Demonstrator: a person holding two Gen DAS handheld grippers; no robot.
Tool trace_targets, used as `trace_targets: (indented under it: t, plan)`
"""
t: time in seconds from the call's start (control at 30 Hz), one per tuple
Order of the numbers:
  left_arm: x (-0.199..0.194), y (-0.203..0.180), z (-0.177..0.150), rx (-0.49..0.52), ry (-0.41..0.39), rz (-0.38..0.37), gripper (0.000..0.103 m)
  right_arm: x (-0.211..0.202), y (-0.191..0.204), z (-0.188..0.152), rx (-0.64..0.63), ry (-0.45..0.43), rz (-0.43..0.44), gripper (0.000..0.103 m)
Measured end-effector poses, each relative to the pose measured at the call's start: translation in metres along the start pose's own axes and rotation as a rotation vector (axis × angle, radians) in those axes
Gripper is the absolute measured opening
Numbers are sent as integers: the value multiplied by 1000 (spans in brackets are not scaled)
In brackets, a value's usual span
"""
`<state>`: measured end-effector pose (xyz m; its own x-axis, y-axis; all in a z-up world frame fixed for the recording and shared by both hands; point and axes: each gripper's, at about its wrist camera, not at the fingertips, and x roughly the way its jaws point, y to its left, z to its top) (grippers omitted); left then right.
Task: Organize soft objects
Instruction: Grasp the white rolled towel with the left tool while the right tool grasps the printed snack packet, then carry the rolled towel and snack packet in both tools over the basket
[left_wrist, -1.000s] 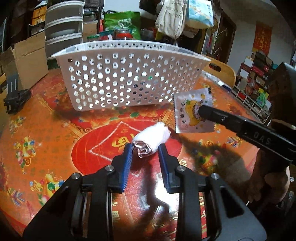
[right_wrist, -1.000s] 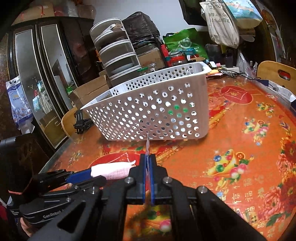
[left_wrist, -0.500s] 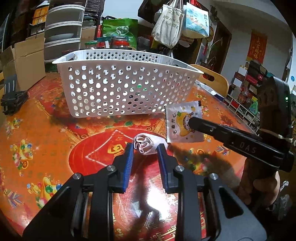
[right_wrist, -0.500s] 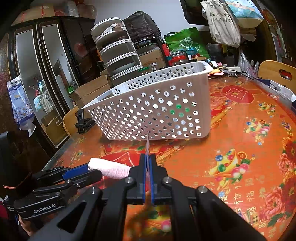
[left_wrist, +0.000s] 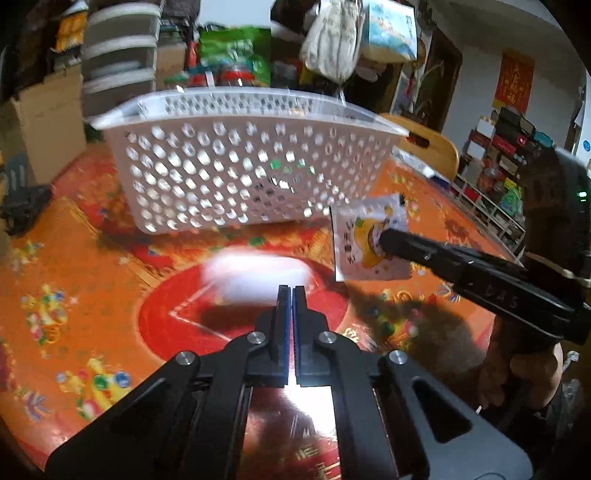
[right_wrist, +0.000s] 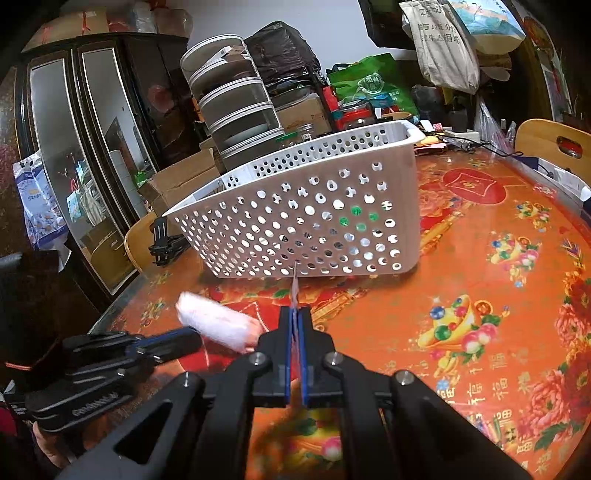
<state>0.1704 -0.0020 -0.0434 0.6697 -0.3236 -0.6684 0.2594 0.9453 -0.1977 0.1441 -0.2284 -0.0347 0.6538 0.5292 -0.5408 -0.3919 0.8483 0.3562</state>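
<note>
The left claw (left_wrist: 289, 291) is clenched beside the white roll (left_wrist: 255, 275); the right claw (right_wrist: 294, 314) grips a snack packet (left_wrist: 369, 238) near the basket (right_wrist: 314, 221).

The right tongs (right_wrist: 294, 317) are pressed together on a thin packet (right_wrist: 294, 284) seen edge-on, its tip standing up in front of the white perforated basket (right_wrist: 314, 221) on the orange patterned tabletop (right_wrist: 480, 288). At near left, the left tongs (right_wrist: 184, 341) reach in, with a blurred white roll of cloth (right_wrist: 218, 325) just past their tips; whether they grip it is unclear.
</note>
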Motion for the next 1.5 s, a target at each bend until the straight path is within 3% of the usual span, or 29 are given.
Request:
trace_targets:
  t: [0.1,0.2,0.27,0.37,0.53,0.73,0.8,0.83,0.87,1.03,1.2,1.5]
  plan:
    - [15,7,0,-49,58,-15,10,-1,-1,0,2,-1,3,2]
    - [14,12,1,-54,53,29,47,-1,-1,0,1,-2,9,2]
    - [5,13,4,-27,13,93,86,-2,-1,0,1,-4,15,2]
    - [-5,14,7,-2,-31,157,101,-2,-1,0,0,-6,21,2]
    - [18,19,12,17,62,247,102,-3,-1,0,1,-9,28,2]
    - [43,14,16,35,131,270,102,-4,-2,0,6,-14,33,2]
    - [48,12,17,31,139,280,94,-4,-2,0,6,-14,34,2]
    - [51,14,17,19,149,282,76,-5,-2,0,6,-14,34,2]
    - [53,17,17,1,156,272,73,-4,-3,0,6,-14,34,2]
    - [45,27,15,-33,101,249,72,-5,-2,0,5,-13,30,2]
    - [10,29,15,-19,-24,257,72,-11,-2,-2,10,-26,28,2]
    - [-46,22,31,5,-137,256,72,-46,19,13,-53,-62,7,2]
